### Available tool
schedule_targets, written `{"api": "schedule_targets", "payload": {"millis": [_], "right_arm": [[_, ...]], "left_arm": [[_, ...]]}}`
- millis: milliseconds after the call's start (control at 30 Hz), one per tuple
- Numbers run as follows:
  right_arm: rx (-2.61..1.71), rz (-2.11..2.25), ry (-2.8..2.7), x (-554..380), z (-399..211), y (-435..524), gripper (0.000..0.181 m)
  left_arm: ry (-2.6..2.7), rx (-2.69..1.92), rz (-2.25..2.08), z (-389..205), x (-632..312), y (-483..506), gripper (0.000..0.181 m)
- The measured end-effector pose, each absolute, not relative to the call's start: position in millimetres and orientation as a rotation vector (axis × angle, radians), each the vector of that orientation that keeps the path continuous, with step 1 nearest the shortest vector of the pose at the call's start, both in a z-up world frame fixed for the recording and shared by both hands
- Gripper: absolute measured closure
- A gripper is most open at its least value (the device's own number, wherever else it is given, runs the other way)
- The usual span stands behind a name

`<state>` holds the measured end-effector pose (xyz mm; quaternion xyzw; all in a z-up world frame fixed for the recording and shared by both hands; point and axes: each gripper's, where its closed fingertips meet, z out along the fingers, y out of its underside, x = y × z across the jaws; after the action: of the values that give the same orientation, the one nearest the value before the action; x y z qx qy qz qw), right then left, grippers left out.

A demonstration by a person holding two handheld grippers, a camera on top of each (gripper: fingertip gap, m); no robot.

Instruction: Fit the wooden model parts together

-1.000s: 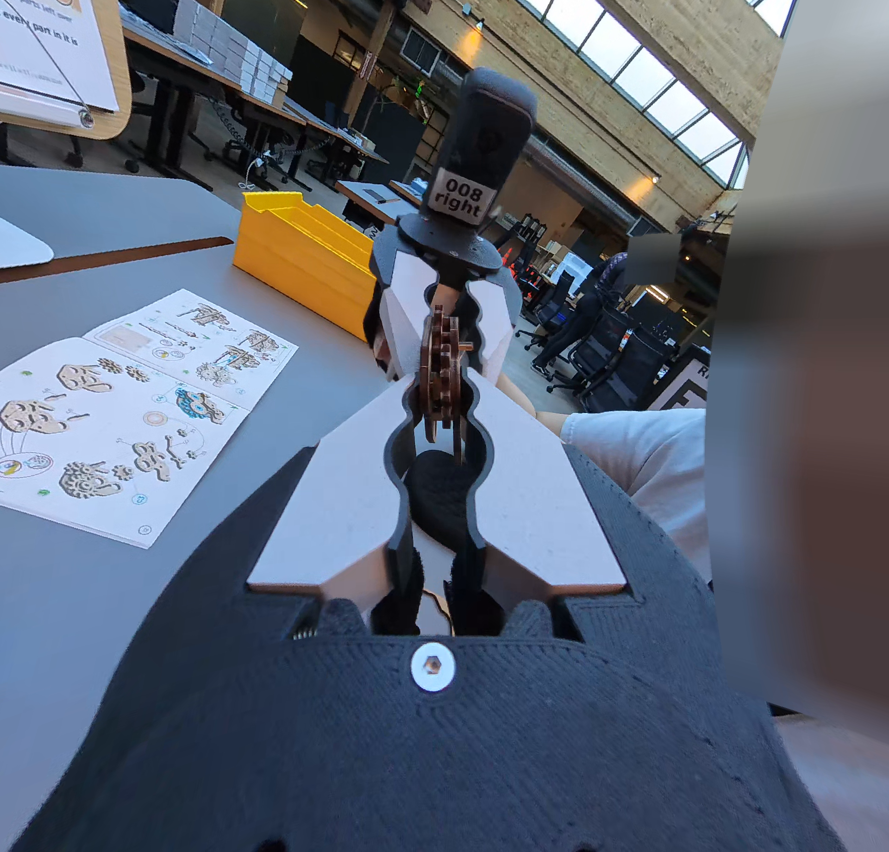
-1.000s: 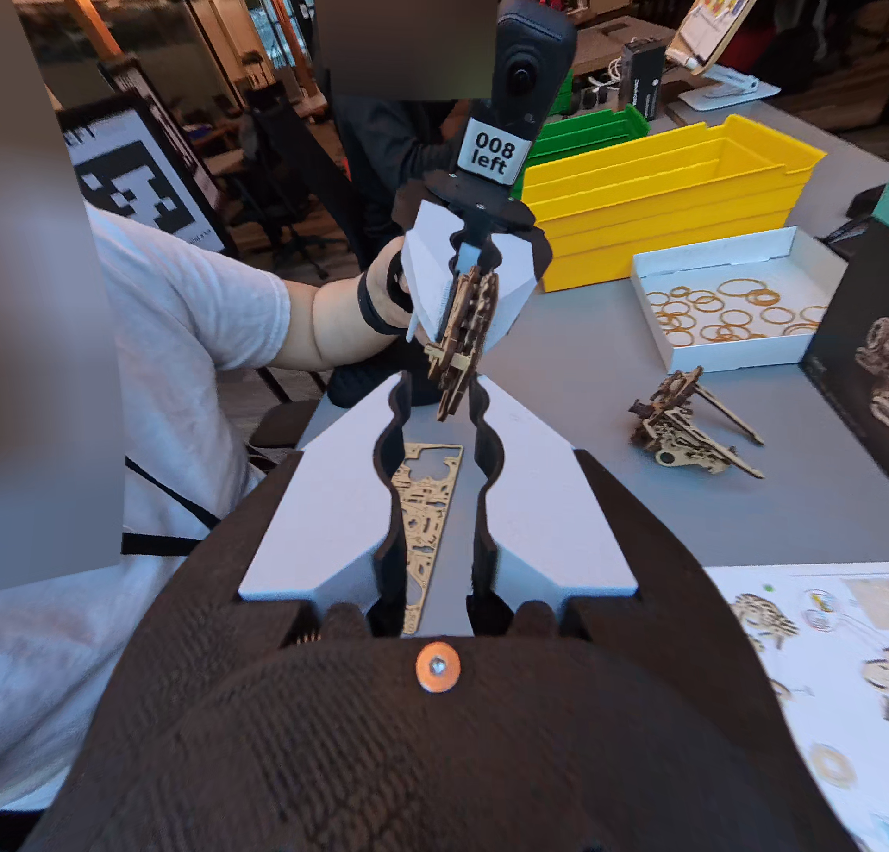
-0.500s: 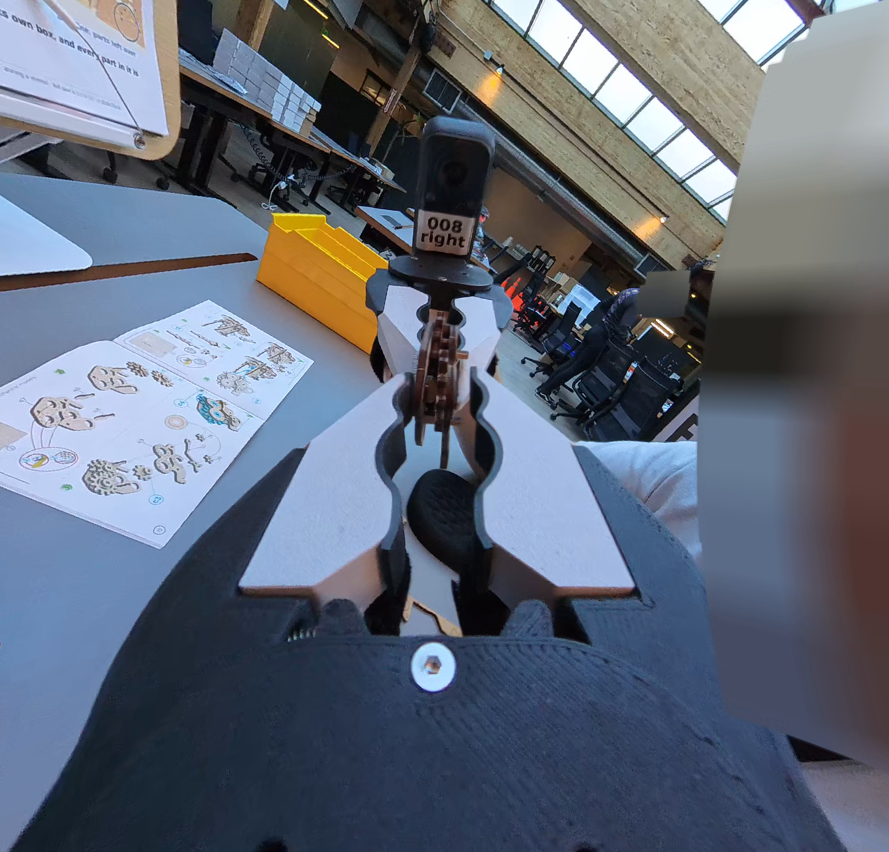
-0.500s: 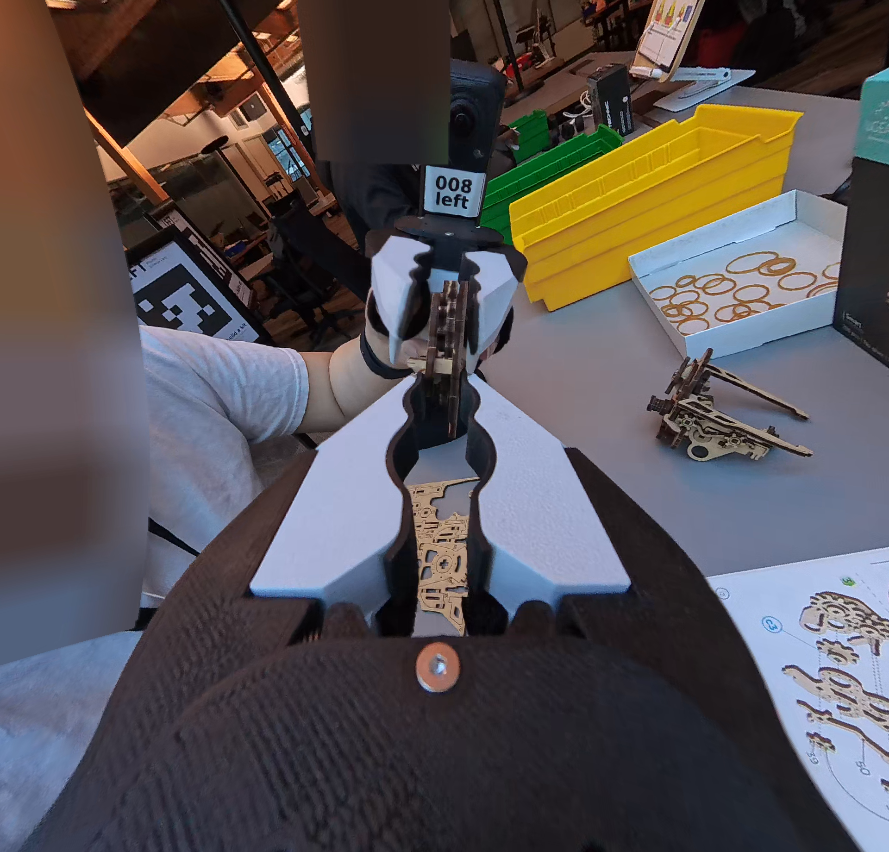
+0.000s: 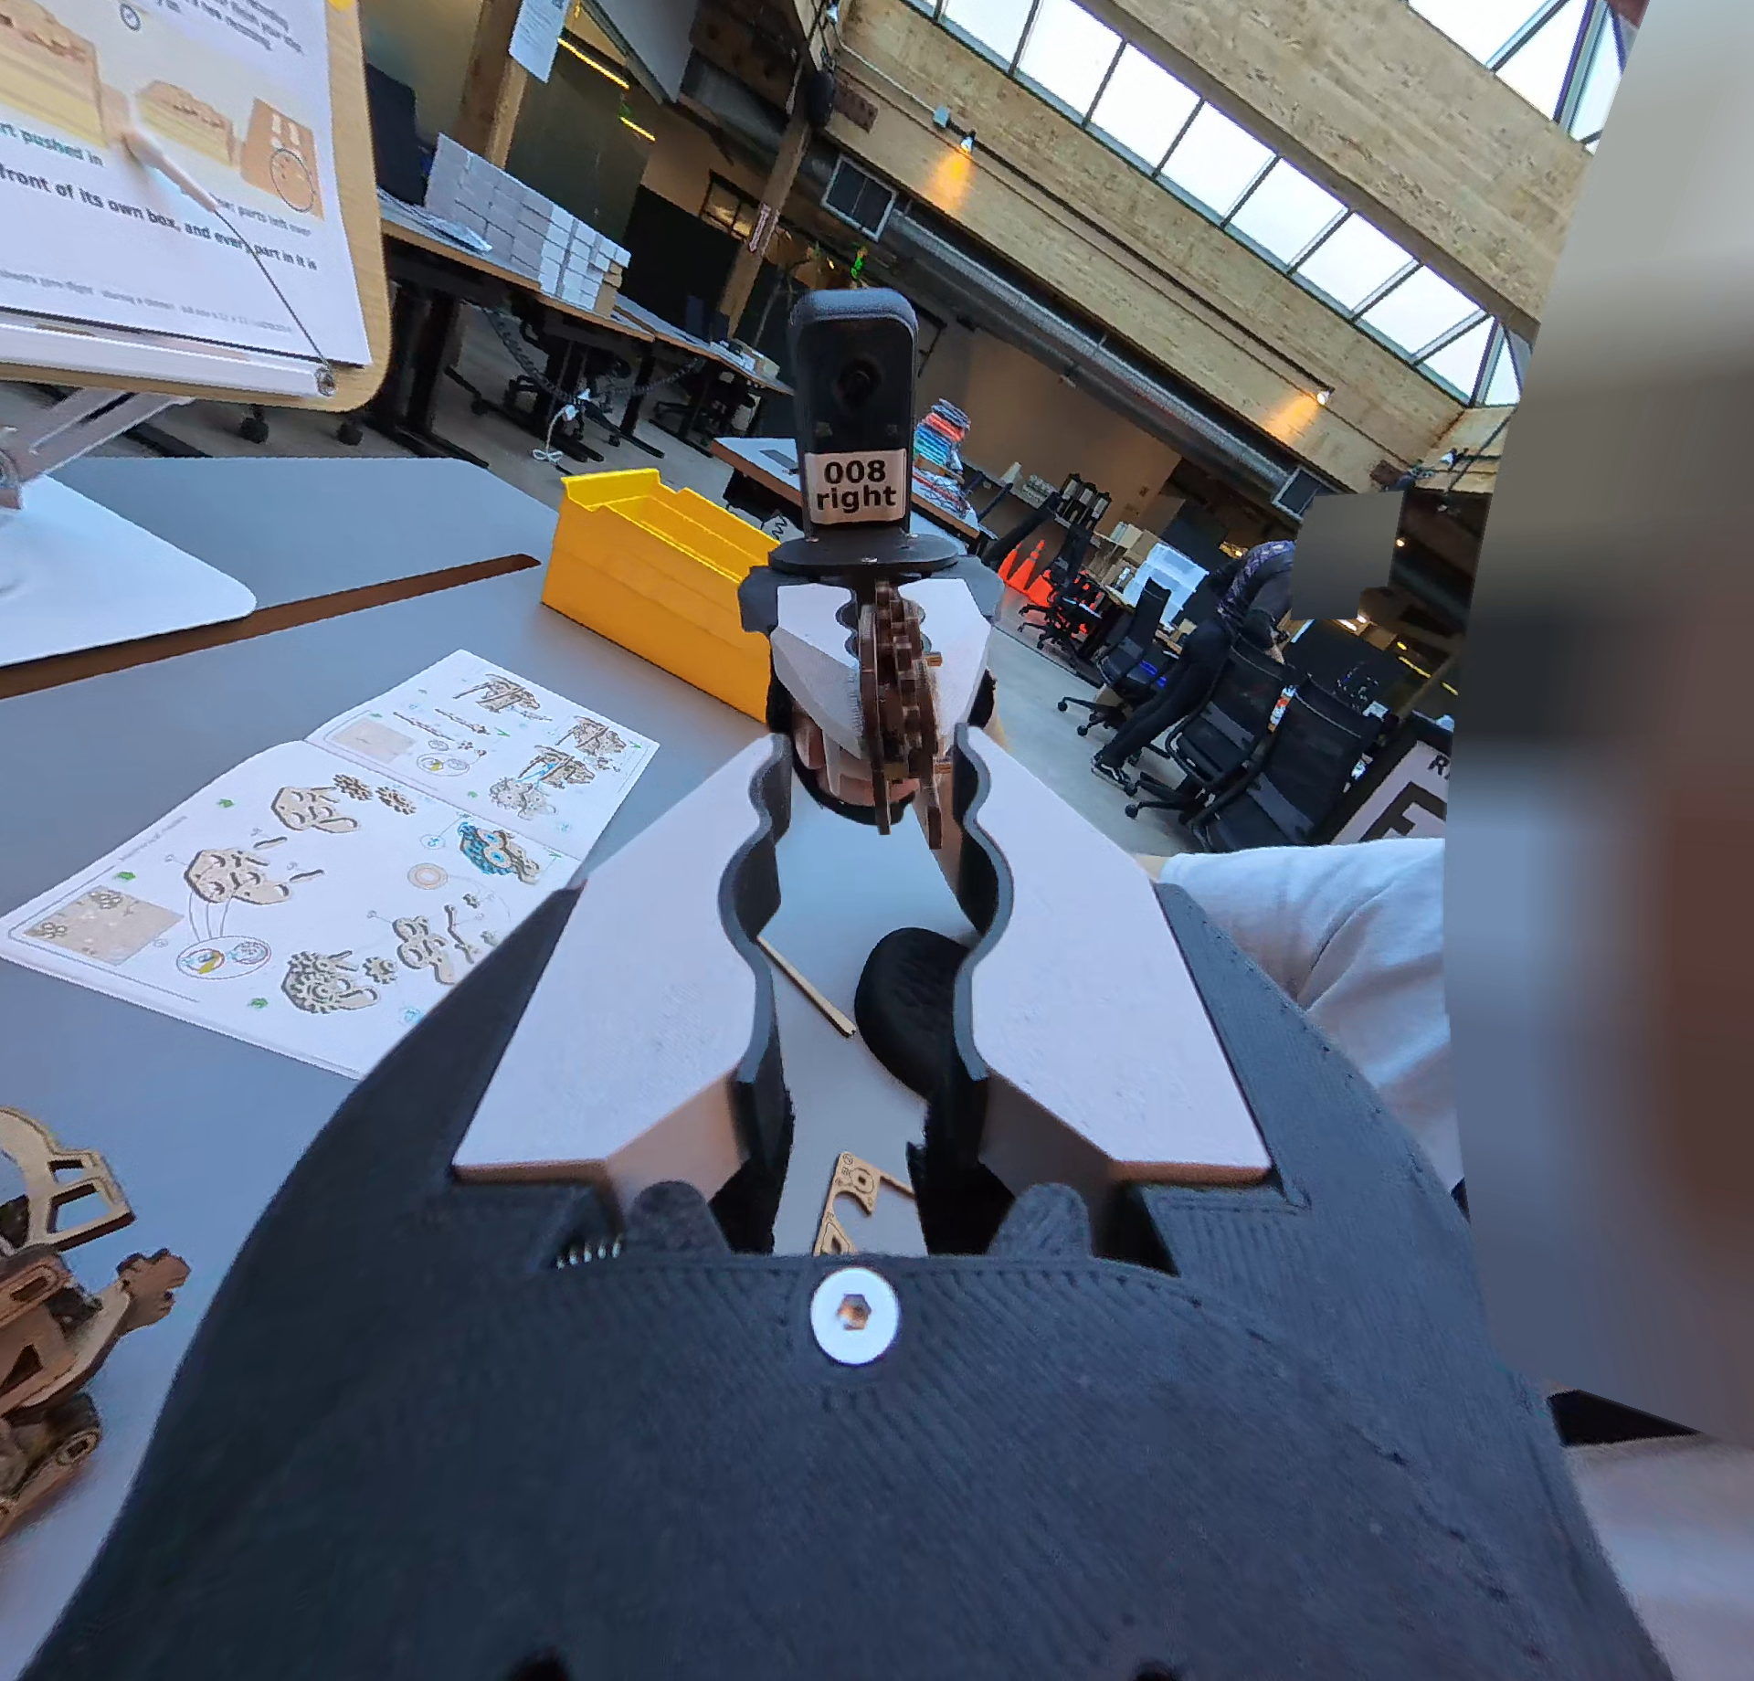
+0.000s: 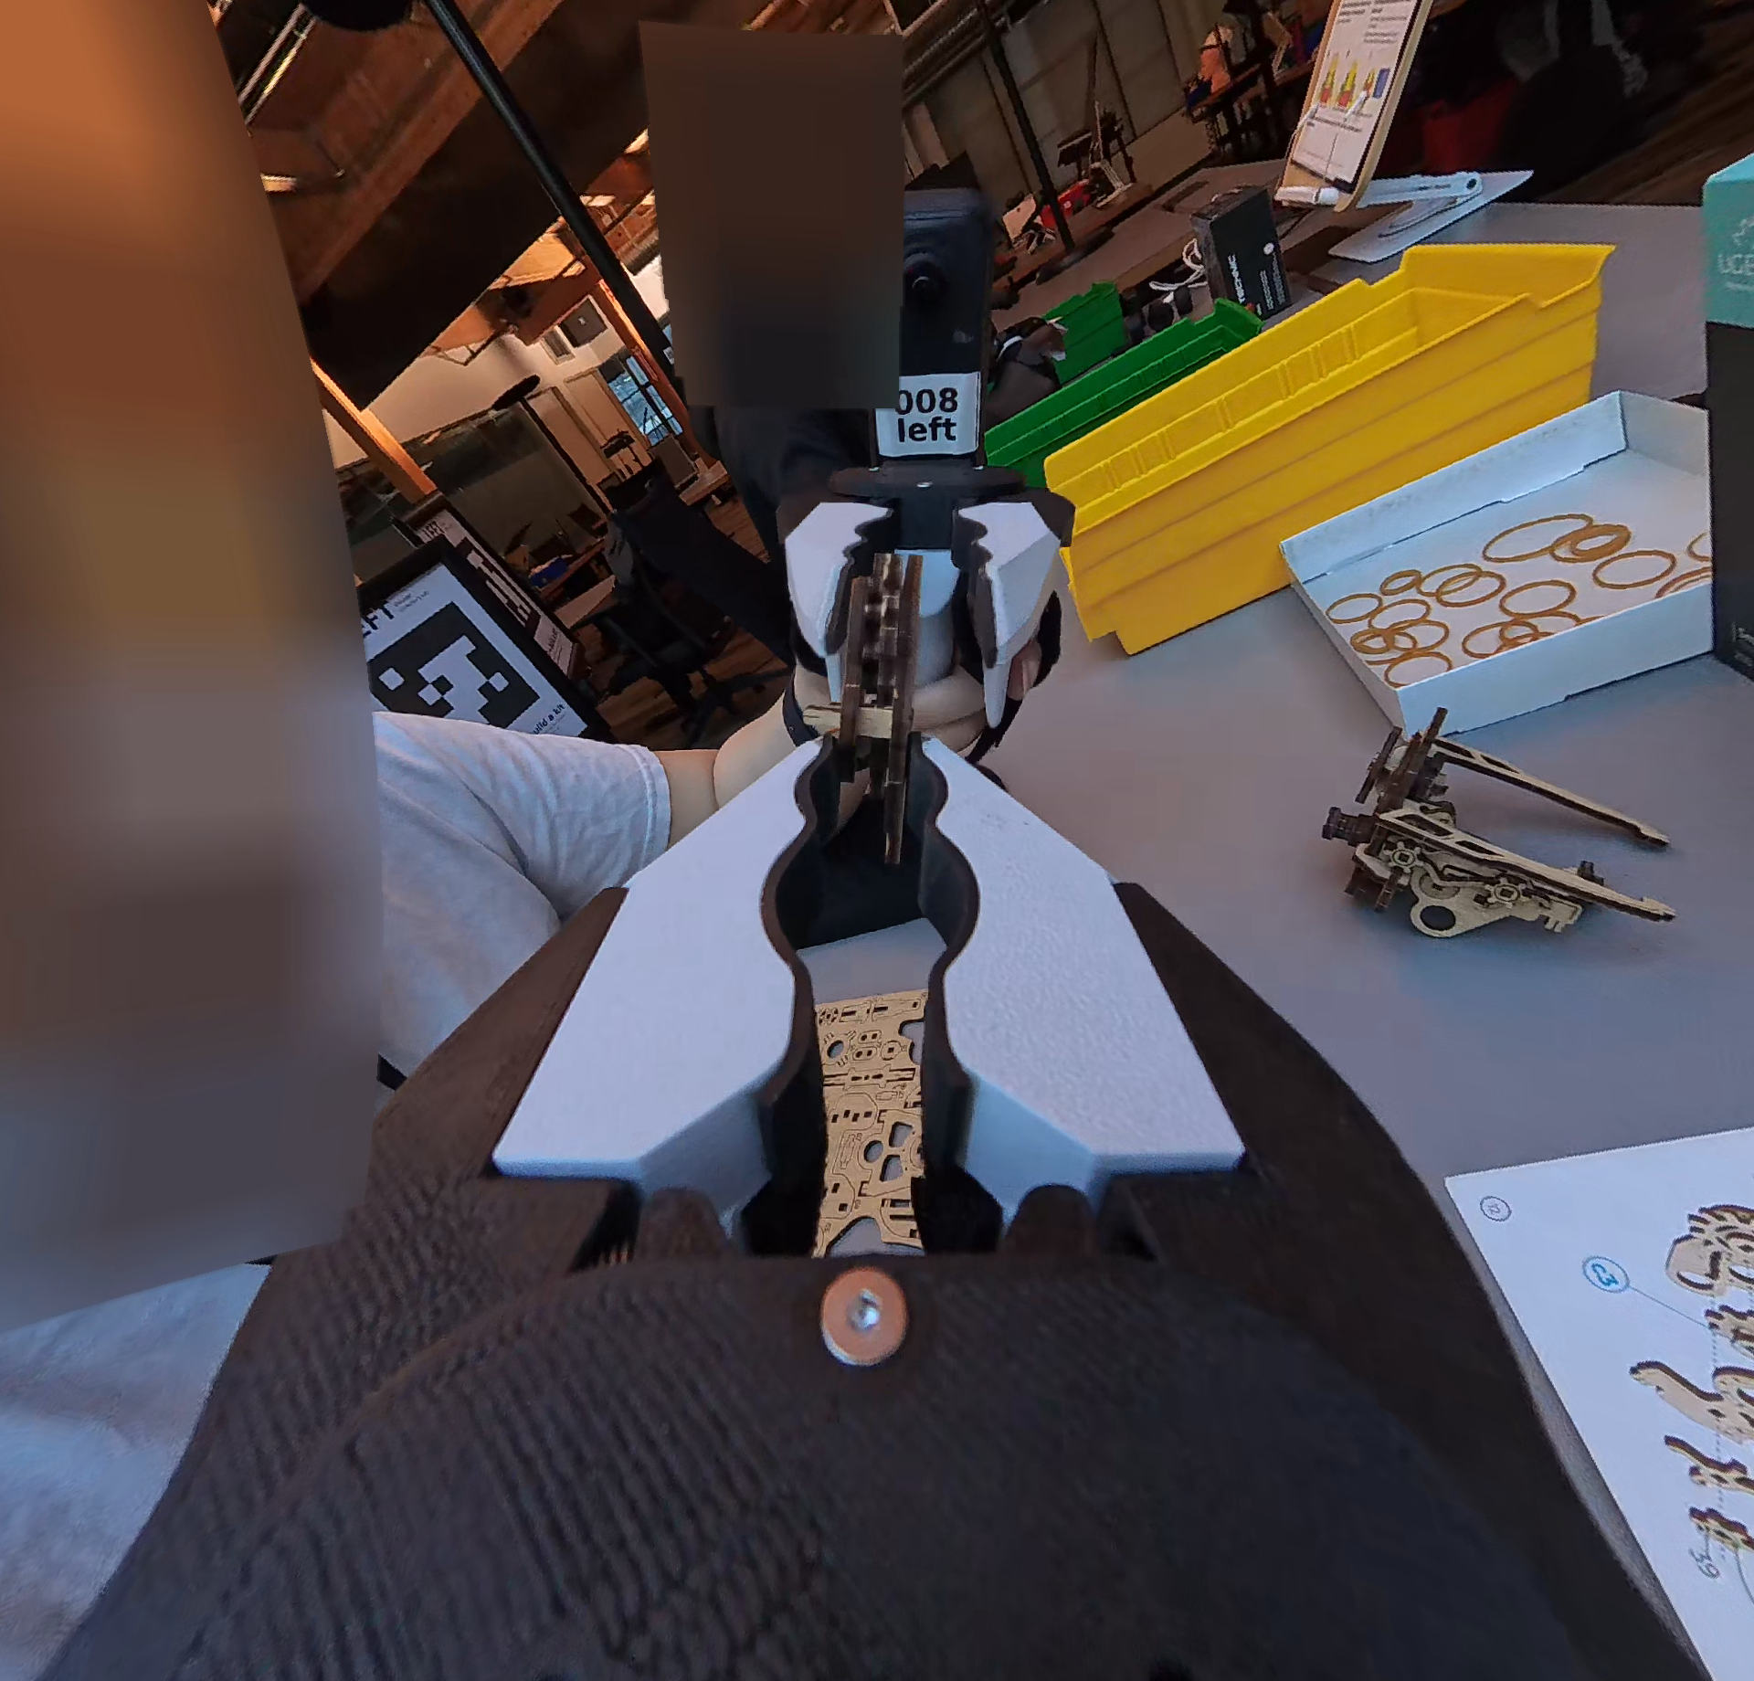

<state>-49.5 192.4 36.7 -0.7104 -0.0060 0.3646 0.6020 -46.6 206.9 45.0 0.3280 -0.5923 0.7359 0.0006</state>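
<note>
Grey table (image 6: 1186,762), R gripper (image 6: 868,772) clamps gear stack (image 6: 878,677) (L gripper (image 5: 868,781) wide).

Two handheld grippers: left gripper (image 6: 916,667), right gripper (image 5: 878,677). One wooden gear assembly (image 6: 878,677) at frame centre. One built wooden model (image 6: 1481,862) at right. One yellow bin (image 6: 1329,439), one green bin (image 6: 1101,378), one white tray (image 6: 1519,686) holding many rubber bands (image 6: 1509,591).

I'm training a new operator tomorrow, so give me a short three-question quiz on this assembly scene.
1. True or false: the left gripper is open.
2. Which bin stands beside the white tray of rubber bands? A green, B yellow, C blue.
3. Fill in: the gear assembly is clamped in the ____ gripper.
Key: 1 true; 2 B, the yellow bin; 3 the right gripper.
</note>
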Motion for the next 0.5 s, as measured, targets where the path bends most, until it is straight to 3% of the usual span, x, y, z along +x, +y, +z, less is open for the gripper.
{"api": "schedule_targets", "payload": {"millis": [67, 133, 367, 500], "right_arm": [[-1.658, 0.834, -0.015, -50.0, 34.0, 193.8, 0.170], [-1.673, 0.823, -0.023, -50.6, 31.0, 194.7, 0.170], [-1.693, 0.629, -0.088, -36.1, 32.6, 190.9, 0.154], [-1.660, 0.107, -0.312, -27.0, 40.3, 190.9, 0.139]], "left_arm": [[-1.875, 1.032, 2.294, 41.4, -46.1, 202.9, 0.150], [-1.882, 0.990, 2.292, 40.2, -49.4, 199.7, 0.169], [-1.702, 1.048, 2.267, 41.6, -45.3, 206.5, 0.170], [-1.597, 1.116, 2.241, 38.4, -40.5, 209.6, 0.170]]}}
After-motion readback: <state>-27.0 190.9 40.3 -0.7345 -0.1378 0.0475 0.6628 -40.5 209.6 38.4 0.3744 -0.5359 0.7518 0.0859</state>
